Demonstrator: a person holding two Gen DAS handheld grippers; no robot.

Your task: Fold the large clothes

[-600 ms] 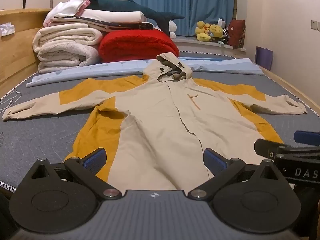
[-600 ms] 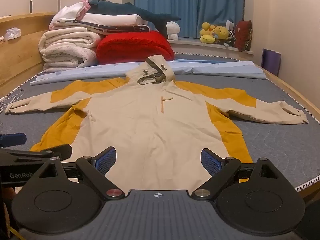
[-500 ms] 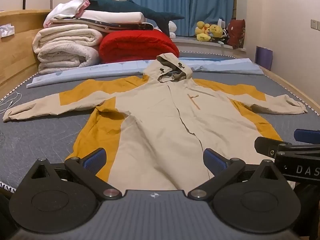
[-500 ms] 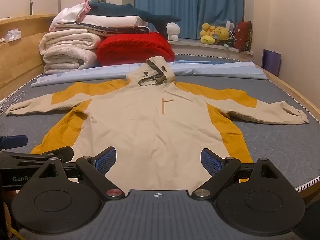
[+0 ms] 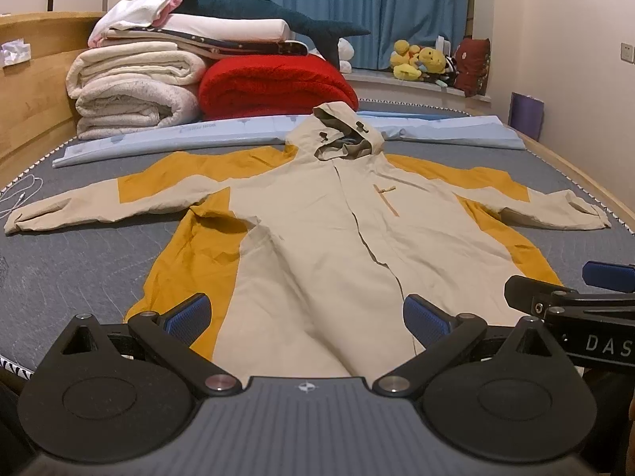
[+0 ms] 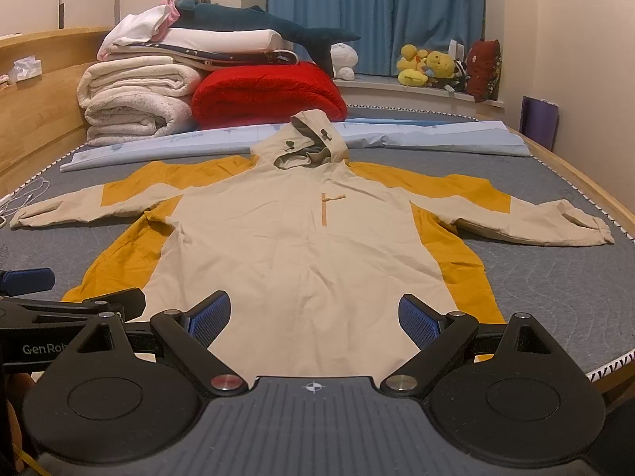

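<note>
A beige and mustard hooded jacket (image 5: 325, 230) lies flat, front up, on the grey mattress (image 5: 79, 269), sleeves spread wide, hood at the far end. It also shows in the right wrist view (image 6: 293, 238). My left gripper (image 5: 305, 317) is open and empty, hovering over the jacket's near hem. My right gripper (image 6: 313, 315) is open and empty over the hem too. Each gripper shows at the other view's edge: the right one in the left wrist view (image 5: 571, 301), the left one in the right wrist view (image 6: 59, 305).
Folded white blankets (image 5: 131, 91), a red quilt (image 5: 274, 87) and a plush shark (image 5: 278, 20) are stacked at the bed's far left. A light blue sheet (image 5: 436, 131) lies behind the hood. A white cable (image 5: 20, 194) lies left. Wooden bed frame (image 5: 31, 119) on the sides.
Both grippers have shifted slightly; the jacket sits a little lower and nearer in the right wrist view. Nothing was grasped or released.
</note>
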